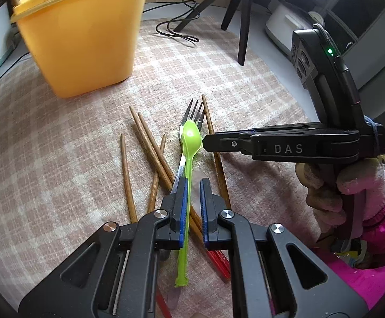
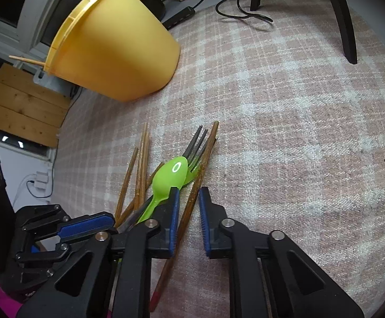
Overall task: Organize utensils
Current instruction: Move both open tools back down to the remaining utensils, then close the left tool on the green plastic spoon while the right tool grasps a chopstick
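A green plastic spoon (image 1: 189,145) lies on top of a metal fork (image 1: 193,111) among several brown chopsticks (image 1: 150,145) on the plaid cloth. My left gripper (image 1: 193,182) is open, low over the pile, its jaws either side of the spoon's handle. My right gripper (image 2: 188,193) is open, its jaws either side of a brown chopstick (image 2: 192,198) beside the spoon (image 2: 170,175) and fork (image 2: 196,143). It shows from the side in the left wrist view (image 1: 208,140), tips by the spoon's bowl. A yellow tub (image 1: 81,31) stands beyond the pile.
The plaid cloth (image 2: 285,132) covers the table. Black tripod legs (image 1: 241,21) and a looped cable (image 1: 176,30) stand at the far side. A chopstick (image 2: 27,60) sticks out past the yellow tub's (image 2: 113,50) rim. A white appliance (image 1: 285,23) sits at the far right.
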